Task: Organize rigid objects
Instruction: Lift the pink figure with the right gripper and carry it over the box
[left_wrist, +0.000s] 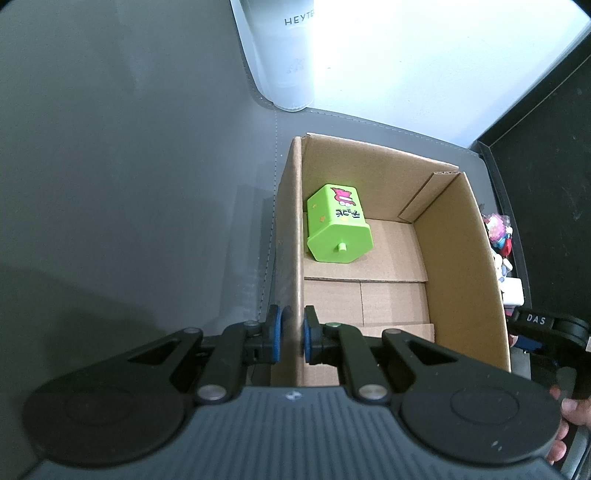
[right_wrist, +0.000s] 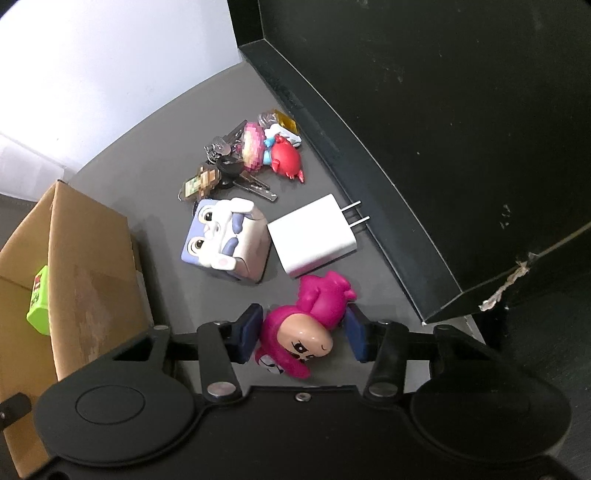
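Observation:
An open cardboard box (left_wrist: 461, 251) stands on the dark grey table, and it also shows in the right wrist view (right_wrist: 85, 258). A green toy box (left_wrist: 338, 225) lies inside it on its side. My left gripper (left_wrist: 291, 336) is shut on the box's left wall. My right gripper (right_wrist: 301, 334) is open around a pink figurine (right_wrist: 314, 317) lying on the table; the left pad touches it, the right pad stands just off it. Beyond it lie a white charger (right_wrist: 314, 236), a lilac block toy (right_wrist: 225, 240), a key bunch (right_wrist: 229, 166) and a red crab toy (right_wrist: 286, 158).
A black raised ledge (right_wrist: 369, 166) runs along the right of the toys. A translucent white cup (left_wrist: 284, 59) stands beyond the box at the table's far edge. The toys and my right gripper show past the box's right wall in the left wrist view (left_wrist: 502, 251).

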